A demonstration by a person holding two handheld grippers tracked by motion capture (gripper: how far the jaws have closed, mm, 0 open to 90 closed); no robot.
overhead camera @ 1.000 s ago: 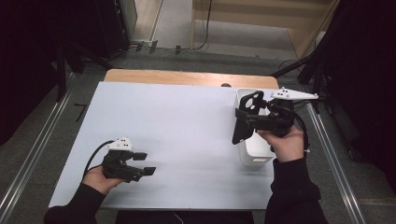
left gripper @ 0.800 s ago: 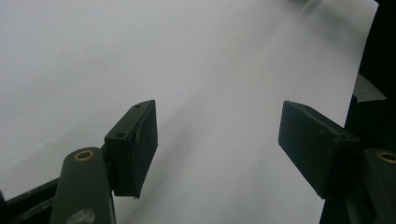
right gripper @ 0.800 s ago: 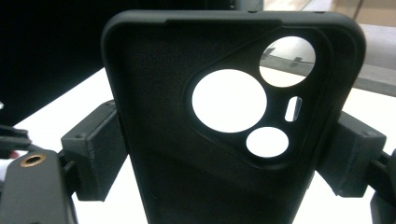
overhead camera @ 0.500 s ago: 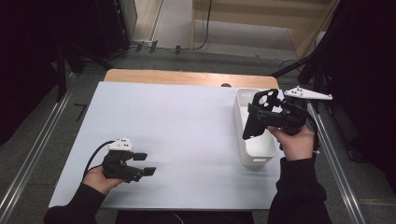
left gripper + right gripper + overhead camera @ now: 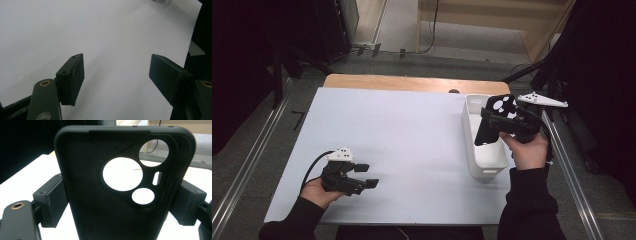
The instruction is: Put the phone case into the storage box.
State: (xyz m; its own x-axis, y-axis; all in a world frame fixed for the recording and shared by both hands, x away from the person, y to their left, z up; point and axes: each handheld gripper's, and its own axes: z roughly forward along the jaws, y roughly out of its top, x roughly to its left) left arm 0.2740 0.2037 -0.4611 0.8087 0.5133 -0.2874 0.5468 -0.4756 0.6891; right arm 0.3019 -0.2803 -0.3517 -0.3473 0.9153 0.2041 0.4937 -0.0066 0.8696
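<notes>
Black phone case (image 5: 120, 185) clamped edgewise in right gripper (image 5: 507, 122) over white bin (image 5: 484, 167) may slip; left gripper (image 5: 362, 176) gapes, holding nothing.

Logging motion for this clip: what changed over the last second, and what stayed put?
The right claw, shut on the black phone case, shifted slightly rightward and toward the person, holding the case above the white bin. The grip did not change. The left claw stayed open, low over the white tabletop, and the bin did not move.
</notes>
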